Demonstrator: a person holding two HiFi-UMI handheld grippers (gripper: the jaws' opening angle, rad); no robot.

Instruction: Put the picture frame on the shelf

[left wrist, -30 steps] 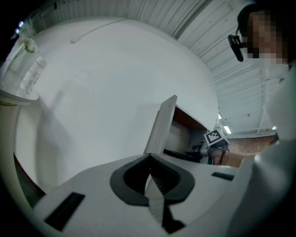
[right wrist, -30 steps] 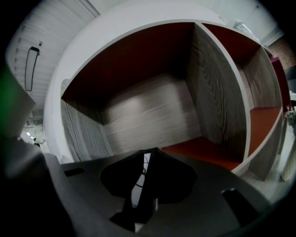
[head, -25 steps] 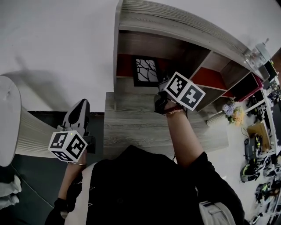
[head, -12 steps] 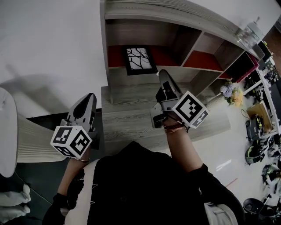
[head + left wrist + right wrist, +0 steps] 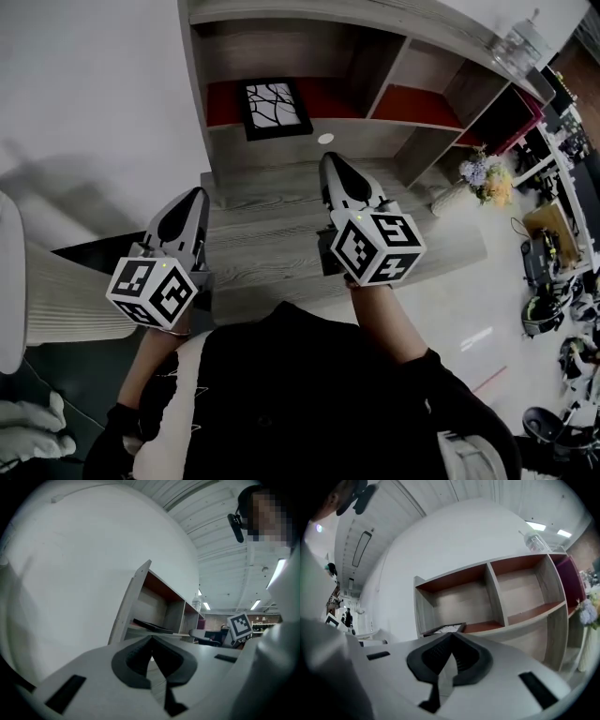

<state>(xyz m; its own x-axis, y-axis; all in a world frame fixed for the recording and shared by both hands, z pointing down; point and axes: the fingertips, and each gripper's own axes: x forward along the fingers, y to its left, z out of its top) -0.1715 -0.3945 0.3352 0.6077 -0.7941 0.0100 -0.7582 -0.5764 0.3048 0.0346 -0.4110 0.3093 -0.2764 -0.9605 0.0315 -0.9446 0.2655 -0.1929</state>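
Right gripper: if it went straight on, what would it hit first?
Likely the picture frame lying in the shelf's left compartment, or the front edge of the shelf just beneath it; depth is unclear.

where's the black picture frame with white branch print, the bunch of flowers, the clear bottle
black picture frame with white branch print [image 5: 274, 110], head view, centre of print
bunch of flowers [image 5: 486, 178], head view, blooms
clear bottle [image 5: 518, 45], head view, body

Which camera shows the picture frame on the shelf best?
The head view: looking down, it shows the picture frame whole, branch pattern and all, flat in the left compartment of the shelf. The right gripper view catches it at a low slant; the left gripper view, only a thin dark edge.
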